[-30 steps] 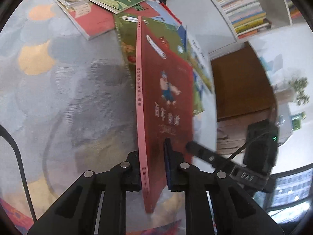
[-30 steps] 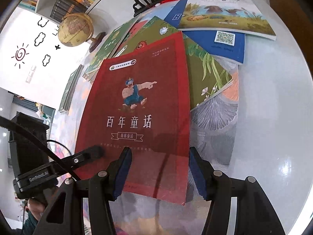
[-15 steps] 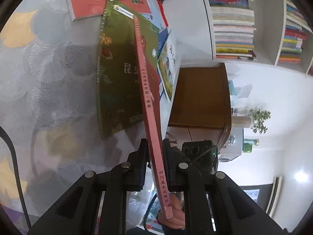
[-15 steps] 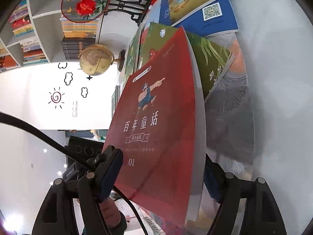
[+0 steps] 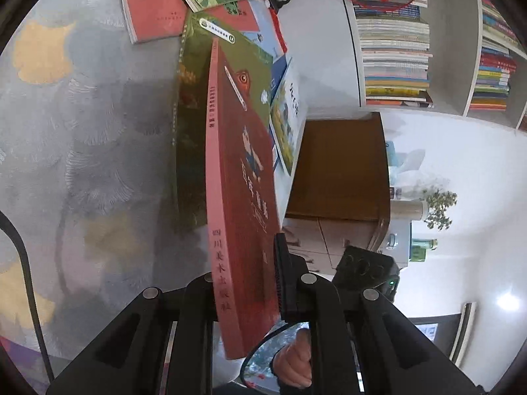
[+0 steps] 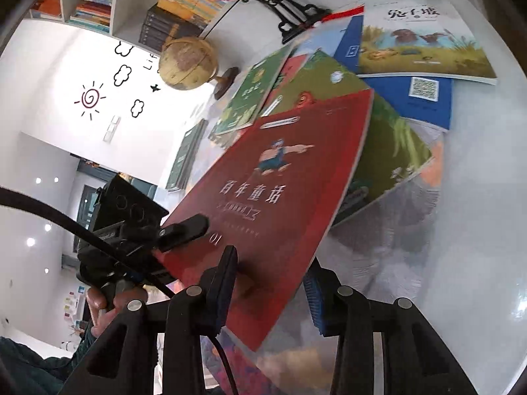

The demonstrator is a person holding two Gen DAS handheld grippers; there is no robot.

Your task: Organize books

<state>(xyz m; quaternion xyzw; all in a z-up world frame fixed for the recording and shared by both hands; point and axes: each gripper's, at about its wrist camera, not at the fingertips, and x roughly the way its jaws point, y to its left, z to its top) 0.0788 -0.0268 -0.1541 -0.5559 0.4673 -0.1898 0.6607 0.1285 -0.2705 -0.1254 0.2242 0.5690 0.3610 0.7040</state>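
- The red book (image 6: 273,204) hangs tilted above the green book (image 6: 388,151) on the table (image 6: 477,230).
- Your left gripper (image 5: 253,296) clamps its near spine corner.
- Your right gripper (image 6: 270,283) is closing around the near edge; a one-corner hold could let the book twist free.

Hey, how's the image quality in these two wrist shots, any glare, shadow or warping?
Left wrist view: heavy fisheye bends the white bookshelf; the raised dark red paperback book shadows the grey patterned tablecloth. Right wrist view: window glare whitens the glossy white tabletop; the edges curve and go dark.
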